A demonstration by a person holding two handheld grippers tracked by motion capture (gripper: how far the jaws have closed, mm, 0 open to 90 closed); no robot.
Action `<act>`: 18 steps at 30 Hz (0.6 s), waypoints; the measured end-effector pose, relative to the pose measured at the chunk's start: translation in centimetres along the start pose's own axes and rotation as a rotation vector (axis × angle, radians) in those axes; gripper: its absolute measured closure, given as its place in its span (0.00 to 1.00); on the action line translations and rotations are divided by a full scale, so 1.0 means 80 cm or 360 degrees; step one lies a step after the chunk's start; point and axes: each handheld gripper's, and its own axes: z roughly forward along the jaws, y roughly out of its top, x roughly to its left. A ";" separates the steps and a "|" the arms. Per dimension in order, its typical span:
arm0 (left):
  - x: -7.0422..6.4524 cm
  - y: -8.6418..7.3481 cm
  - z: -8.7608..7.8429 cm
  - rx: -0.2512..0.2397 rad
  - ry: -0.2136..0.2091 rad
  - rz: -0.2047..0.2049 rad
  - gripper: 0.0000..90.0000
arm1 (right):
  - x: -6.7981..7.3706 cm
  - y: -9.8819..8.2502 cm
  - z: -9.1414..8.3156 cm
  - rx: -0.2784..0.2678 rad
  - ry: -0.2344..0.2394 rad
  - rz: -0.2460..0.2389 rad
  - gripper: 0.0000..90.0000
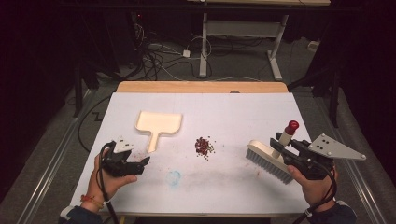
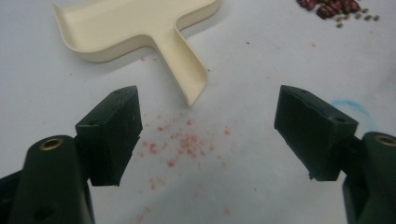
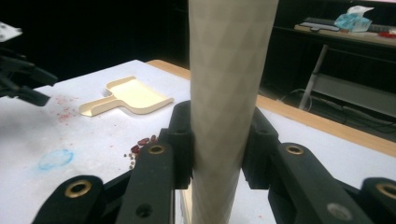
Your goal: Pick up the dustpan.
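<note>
A cream dustpan [image 1: 158, 126] lies flat left of centre on the white table, its handle toward me. A small pile of red and green beans [image 1: 204, 146] sits mid-table. My left gripper [image 1: 142, 164] hovers open near the front left, with nothing between its jaws. In the left gripper view the dustpan [image 2: 140, 28] lies just beyond the gripper [image 2: 208, 135], with the beans [image 2: 334, 8] at the top right. My right gripper [image 1: 280, 149] is shut on the white handle of a brush [image 1: 266, 161], whose bristles rest on the table. The handle [image 3: 229, 70] stands clamped between the jaws.
Pink smudges and a blue ring mark [image 1: 174, 177] stain the table's covering [image 1: 233, 112] near the front. A wooden edge [image 1: 201, 87] runs along the far side. Beyond it, on the floor, are cables and another table's legs [image 1: 203, 46].
</note>
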 end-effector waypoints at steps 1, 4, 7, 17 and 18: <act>0.002 0.006 0.007 0.0012 -0.0007 -0.0017 0.26 | 0.000 0.000 0.001 -0.0002 -0.0003 -0.0002 0.77; 0.008 0.025 0.034 0.0075 -0.0018 -0.0066 0.28 | 0.001 -0.001 0.002 0.0003 -0.0006 0.0001 0.77; 0.012 0.047 0.077 0.0242 0.0034 -0.0074 0.29 | 0.001 -0.002 0.005 0.0017 -0.0008 -0.0001 0.77; 0.039 0.056 0.120 0.0288 0.0033 -0.0305 0.50 | 0.005 -0.005 0.012 0.0057 -0.0004 -0.0017 0.77; 0.038 0.056 0.120 0.0285 0.0053 -0.0306 0.52 | 0.005 -0.004 0.012 0.0062 -0.0002 -0.0010 0.77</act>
